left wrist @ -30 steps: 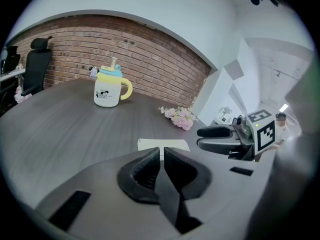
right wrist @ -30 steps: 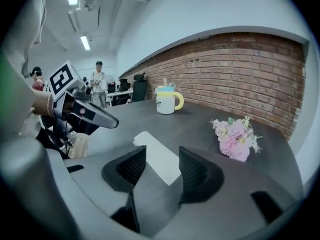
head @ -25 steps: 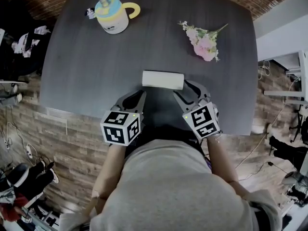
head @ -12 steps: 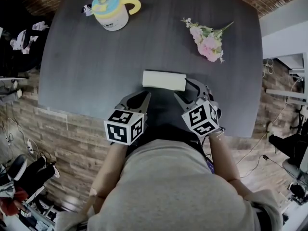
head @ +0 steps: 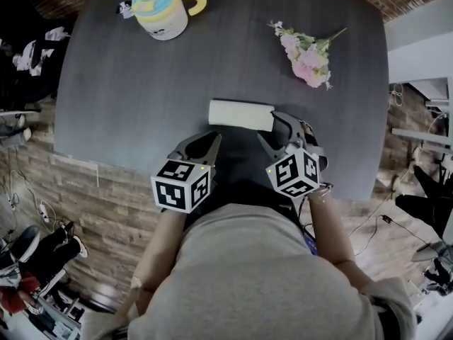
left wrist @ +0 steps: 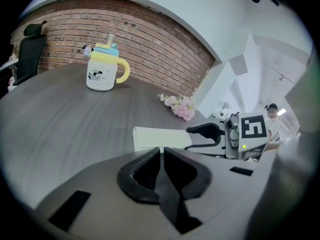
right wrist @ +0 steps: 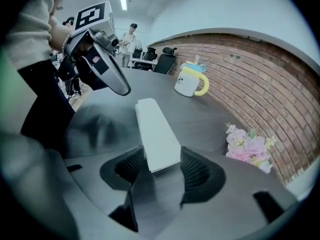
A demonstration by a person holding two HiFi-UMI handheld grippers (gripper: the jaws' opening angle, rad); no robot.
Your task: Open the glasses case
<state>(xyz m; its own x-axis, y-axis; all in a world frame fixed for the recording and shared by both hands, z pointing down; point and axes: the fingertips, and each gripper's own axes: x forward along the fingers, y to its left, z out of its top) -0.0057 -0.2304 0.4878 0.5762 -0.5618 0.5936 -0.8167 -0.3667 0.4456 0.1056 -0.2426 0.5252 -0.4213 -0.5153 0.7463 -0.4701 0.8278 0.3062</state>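
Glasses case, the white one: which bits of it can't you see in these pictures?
- Head view: the right gripper covers the right end of the glasses case.
- Left gripper view: the left gripper blocks the case's near edge with its own body.
- Right gripper view: no seam, hinge or clasp shows on the plain white top.
- Every view: the underside and the inside are hidden.

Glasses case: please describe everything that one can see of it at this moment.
The glasses case is a pale, whitish, long box with flat faces and looks hard and smooth. It is closed and lies flat on the dark table, near the person's edge. The right gripper has its jaws against the two long sides at its right end. The left gripper, jaws together, seems not to touch it.
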